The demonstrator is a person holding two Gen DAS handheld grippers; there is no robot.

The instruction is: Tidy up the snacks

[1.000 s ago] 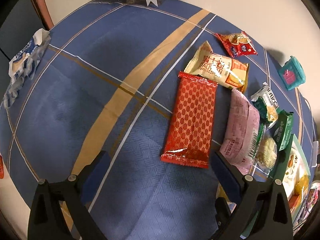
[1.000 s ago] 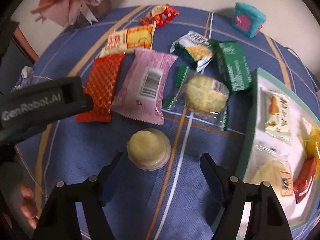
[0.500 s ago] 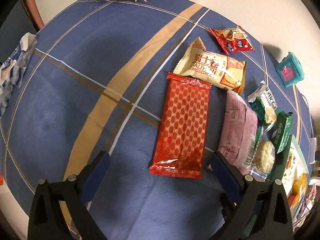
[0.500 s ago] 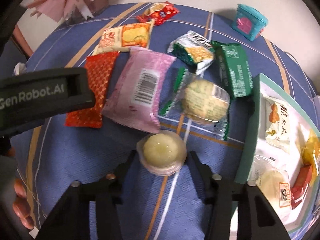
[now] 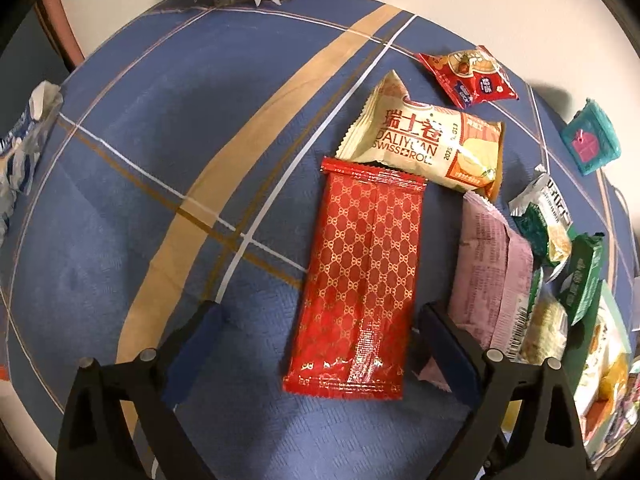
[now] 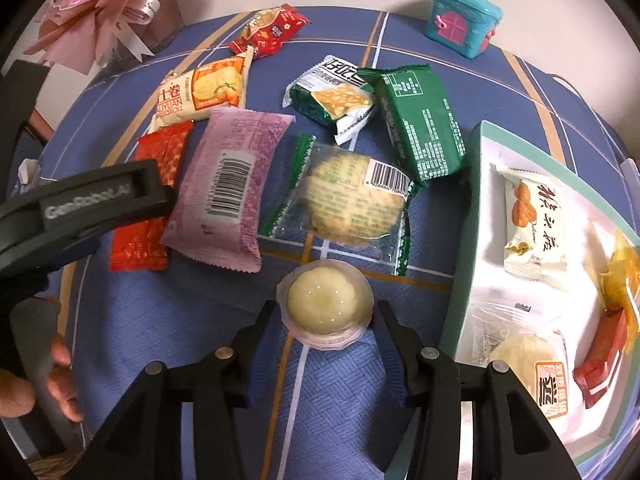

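Note:
My right gripper (image 6: 325, 314) is shut on a round pale-yellow jelly cup (image 6: 325, 300) that rests on the blue tablecloth, just left of the green-rimmed white tray (image 6: 466, 216). My left gripper (image 5: 320, 316) is open, its fingers either side of the lower end of a long red patterned packet (image 5: 362, 264). That red packet shows in the right wrist view (image 6: 150, 196) too, partly behind the left gripper's body. A pink packet (image 6: 228, 188), a clear-wrapped round cake (image 6: 348, 200), a Swiss roll packet (image 5: 424, 140) and green packets (image 6: 420, 120) lie loose nearby.
The tray holds several wrapped snacks (image 6: 534, 224). A teal toy house (image 6: 462, 18) and a pink bouquet (image 6: 108, 4) stand at the table's far side. A small red packet (image 5: 468, 76) lies far back. A crumpled white-blue wrapper (image 5: 24, 140) sits at the left edge.
My right gripper moved forward and closed on the jelly cup. My left gripper advanced so the red packet's lower end now lies between its open fingers.

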